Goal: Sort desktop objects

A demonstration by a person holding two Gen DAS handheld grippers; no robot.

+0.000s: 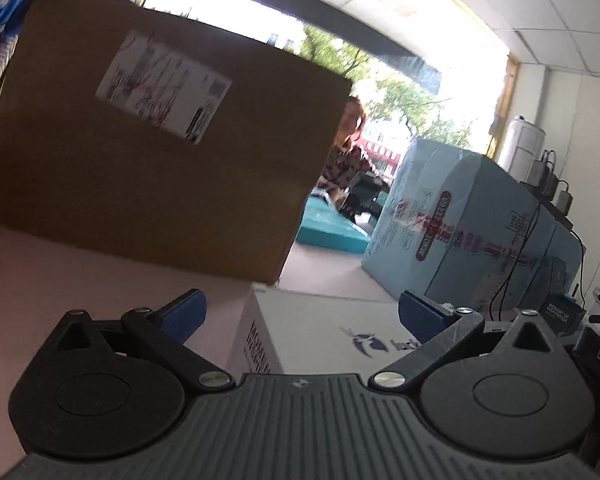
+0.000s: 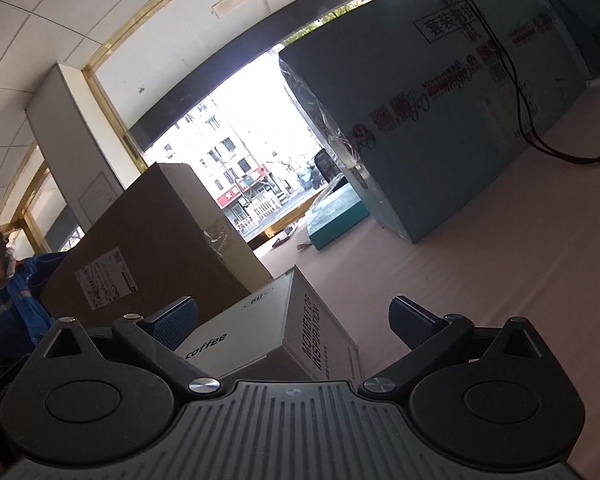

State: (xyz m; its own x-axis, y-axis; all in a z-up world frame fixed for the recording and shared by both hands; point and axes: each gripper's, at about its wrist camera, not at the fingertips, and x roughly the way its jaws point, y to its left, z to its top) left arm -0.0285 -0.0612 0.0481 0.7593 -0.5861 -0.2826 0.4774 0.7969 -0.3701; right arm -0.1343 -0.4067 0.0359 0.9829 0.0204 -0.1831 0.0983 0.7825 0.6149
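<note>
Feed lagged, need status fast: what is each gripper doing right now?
Left gripper: open, holding nothing, white box between its fingers.
Right gripper: open, empty, over the coffee box.

At your twelve o'clock sits a plain brown cardboard box with a white label scribbled in red. At two o'clock, the pale blue carton carries red-printed tape. Your gripper fingertips are blue.
</note>
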